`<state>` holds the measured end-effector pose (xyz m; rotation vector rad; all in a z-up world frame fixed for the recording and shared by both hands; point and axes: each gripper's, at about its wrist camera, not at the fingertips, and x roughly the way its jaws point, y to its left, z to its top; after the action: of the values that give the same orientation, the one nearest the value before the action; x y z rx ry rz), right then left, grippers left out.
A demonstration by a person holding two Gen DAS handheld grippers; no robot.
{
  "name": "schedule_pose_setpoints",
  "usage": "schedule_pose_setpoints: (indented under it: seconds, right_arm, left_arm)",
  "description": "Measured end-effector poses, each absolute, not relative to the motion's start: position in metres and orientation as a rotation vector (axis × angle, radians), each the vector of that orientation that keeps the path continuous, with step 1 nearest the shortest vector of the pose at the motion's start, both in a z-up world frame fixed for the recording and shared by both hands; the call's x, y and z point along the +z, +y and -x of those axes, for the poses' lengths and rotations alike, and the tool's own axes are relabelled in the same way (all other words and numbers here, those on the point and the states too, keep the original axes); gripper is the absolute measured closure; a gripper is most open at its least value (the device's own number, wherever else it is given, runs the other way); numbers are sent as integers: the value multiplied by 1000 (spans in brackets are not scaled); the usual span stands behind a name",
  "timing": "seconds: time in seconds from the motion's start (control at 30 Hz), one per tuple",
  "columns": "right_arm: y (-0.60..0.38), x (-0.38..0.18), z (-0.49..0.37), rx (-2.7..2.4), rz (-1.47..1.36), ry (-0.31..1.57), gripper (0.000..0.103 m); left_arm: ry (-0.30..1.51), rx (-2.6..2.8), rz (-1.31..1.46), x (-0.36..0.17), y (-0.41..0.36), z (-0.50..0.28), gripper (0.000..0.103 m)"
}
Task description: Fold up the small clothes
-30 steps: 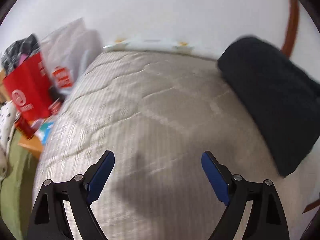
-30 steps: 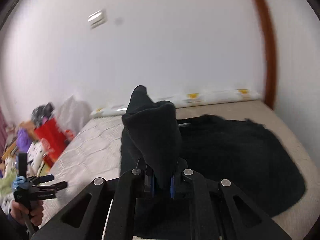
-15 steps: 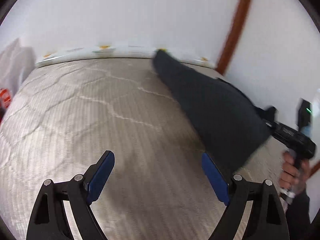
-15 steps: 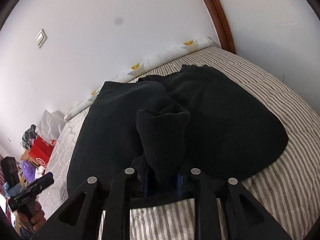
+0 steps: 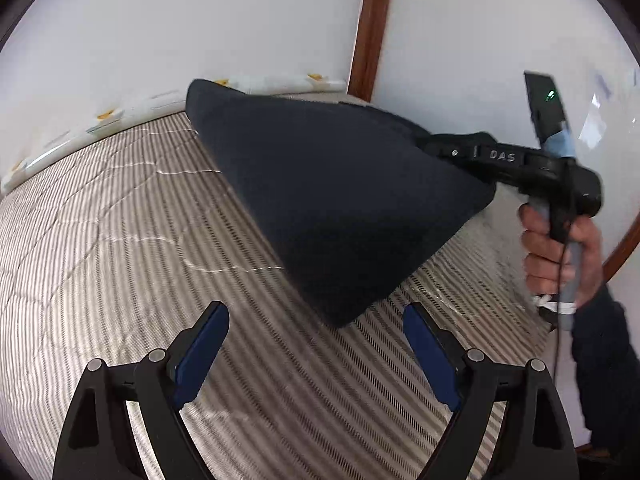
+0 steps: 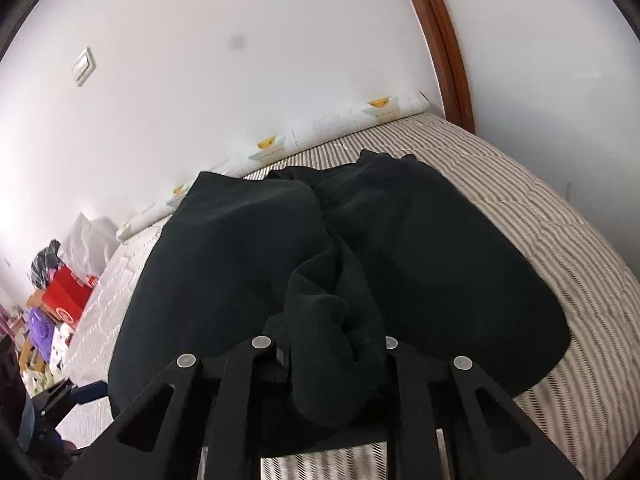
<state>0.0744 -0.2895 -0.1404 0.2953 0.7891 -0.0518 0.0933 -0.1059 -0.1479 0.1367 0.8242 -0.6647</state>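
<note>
The left tool (image 5: 316, 344) stands spread wide with nothing between its blue pads (image 5: 202, 350), hovering over the striped bed (image 5: 120, 264). Just ahead of it and slightly to its right lies the near corner of the black garment (image 5: 340, 208), which stretches away toward the white wall (image 5: 200, 20) and up to the right tool (image 5: 472, 156), gripped by the person's hand (image 5: 560, 248). From the right wrist view, a bunched fold of the black garment sits between the right tool's jaws, which are narrowing around it; the pads themselves are hidden by cloth. The rest of the garment spreads ahead of that tool across the bed, reaching a rolled white cloth with yellow prints (image 6: 320, 132) along the wall. Far left of it sits a red bag (image 6: 66, 296).
</note>
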Motion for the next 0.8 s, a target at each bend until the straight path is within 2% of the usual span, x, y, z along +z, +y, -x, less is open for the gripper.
schedule_pose_setpoints:
  seconds: [0.1,0.2,0.27,0.3,0.33,0.37,0.43,0.53,0.8]
  right_arm:
    - [-290,-148,-76,-46,-265,822,85]
    - [-288,-156,-83,-53,-235,851,83]
    - [-287,-158,-85,-54,-223,869,83]
    - [-287,-159,-87,-51,-220,880,82]
    - [-287,-160,-89,-50,-224,888,82]
    - [-289,-161,-90,-48,-240,893,82]
    - [-290,-163,-92,-37,-262,893,83]
    - [-285,-166,-99,-16,-274,899,84]
    - [-231,-175,-125,50,-231,922,86]
  left_arm:
    - [815,-670,-133,-152,-118,-105,17]
    - [837,-655,-138,-157,-128,-113,27]
    - [861,-657,-124,-158,-130,-120,52]
    - [869,-663,-105,-157,-129,-123,55]
    - [865,-655,-87,-156,-127,-125,67]
    - [853,-653,-55,-153,-122,-126,72]
    - [845,-662,-19,-150,-115,-128,78]
    - [832,-638,22,-147,-103,-132,82]
    - [818,-549,111,-143,-37,-141,85]
